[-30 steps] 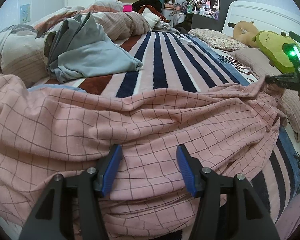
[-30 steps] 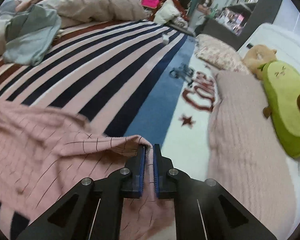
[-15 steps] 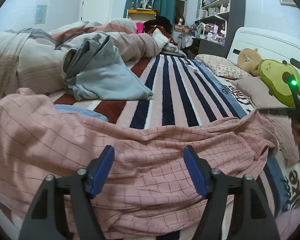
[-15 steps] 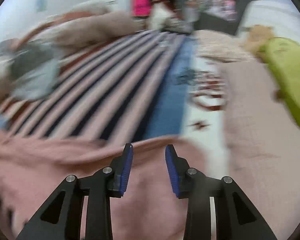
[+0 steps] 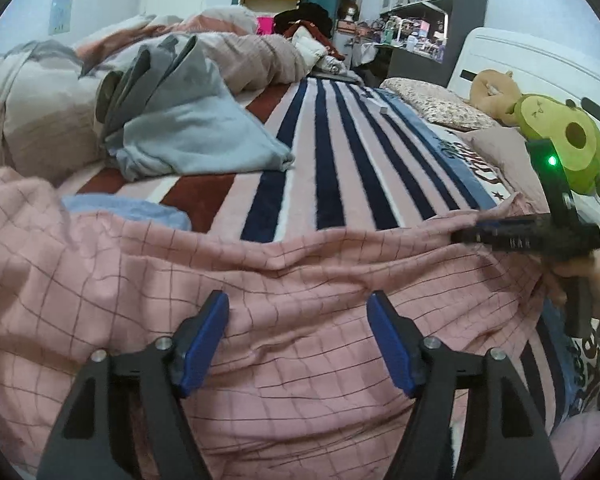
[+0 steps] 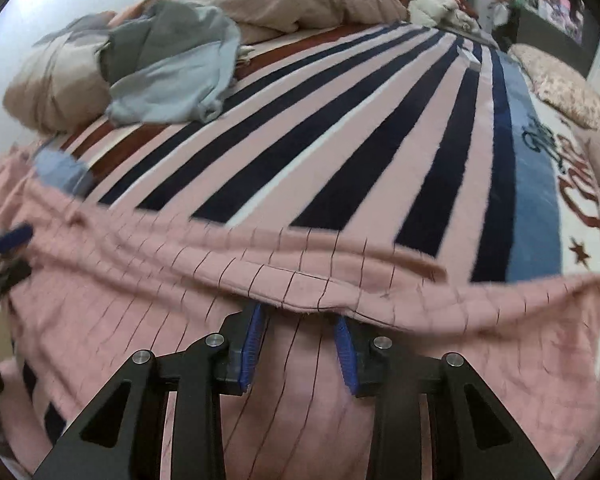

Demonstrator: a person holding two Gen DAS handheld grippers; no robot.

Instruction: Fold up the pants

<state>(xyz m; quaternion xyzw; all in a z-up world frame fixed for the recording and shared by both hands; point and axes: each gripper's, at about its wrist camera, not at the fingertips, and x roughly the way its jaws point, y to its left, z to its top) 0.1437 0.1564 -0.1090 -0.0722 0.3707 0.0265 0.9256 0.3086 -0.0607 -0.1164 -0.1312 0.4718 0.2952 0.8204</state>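
**both grippers let go as pink pants settle on the bed**

left wrist view: the left gripper hovers over the pink checked pants, its blue pads spread wider than a second ago and nothing pinched between them. the pants lie rumpled across the near end of the striped blanket. at the right edge the right gripper lies low along the cloth's far hem, a hand behind it.

right wrist view: the right gripper, clamped on the hem a second ago, has just parted its pads and dropped toward the pants; a fold of cloth drapes over the fingertips, and the pads do not appear to press it. this picture is blurred.

with both ends apparently released, the first lay-down looks finished; a fresh hold for the next fold probably follows.
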